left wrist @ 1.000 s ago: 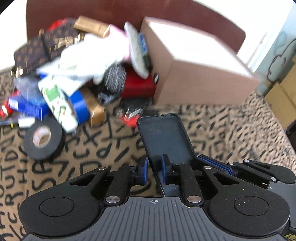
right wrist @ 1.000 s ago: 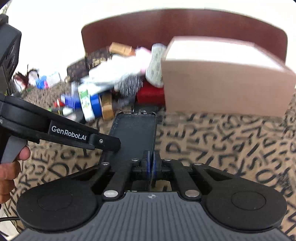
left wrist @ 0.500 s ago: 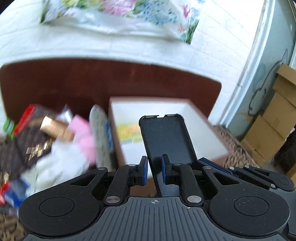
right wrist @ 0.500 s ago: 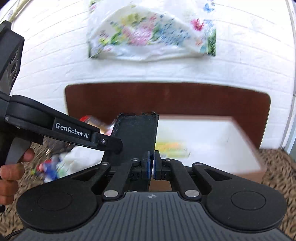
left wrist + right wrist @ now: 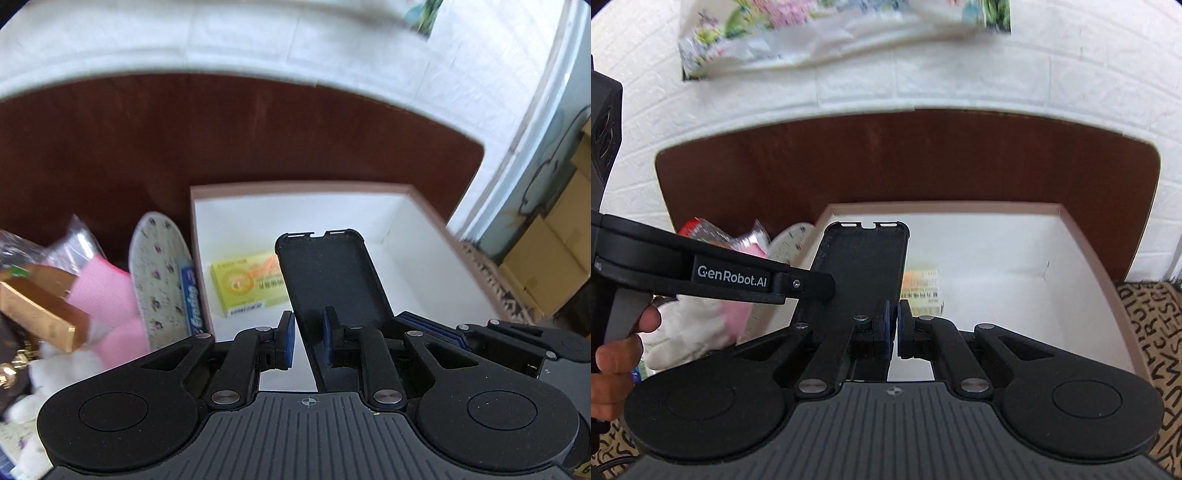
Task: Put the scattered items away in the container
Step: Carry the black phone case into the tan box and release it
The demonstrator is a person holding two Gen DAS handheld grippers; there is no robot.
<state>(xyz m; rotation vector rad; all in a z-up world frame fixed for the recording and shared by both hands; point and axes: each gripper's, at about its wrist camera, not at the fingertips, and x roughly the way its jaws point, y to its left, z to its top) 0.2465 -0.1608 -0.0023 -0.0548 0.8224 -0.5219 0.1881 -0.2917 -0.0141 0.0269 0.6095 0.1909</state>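
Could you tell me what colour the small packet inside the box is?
Yellow-green packet, clearest in the left wrist view.

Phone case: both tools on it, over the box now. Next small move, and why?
Probably lower it a little into the box, then release. The phone case is pinched at its near end by the left tool and the right tool, and hangs above the white floor beside the yellow packet, not resting on anything.

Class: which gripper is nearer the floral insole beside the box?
Left. The left gripper hangs just right of the floral insole, at the box's left wall; the right gripper is farther right, with the left gripper between it and the insole.
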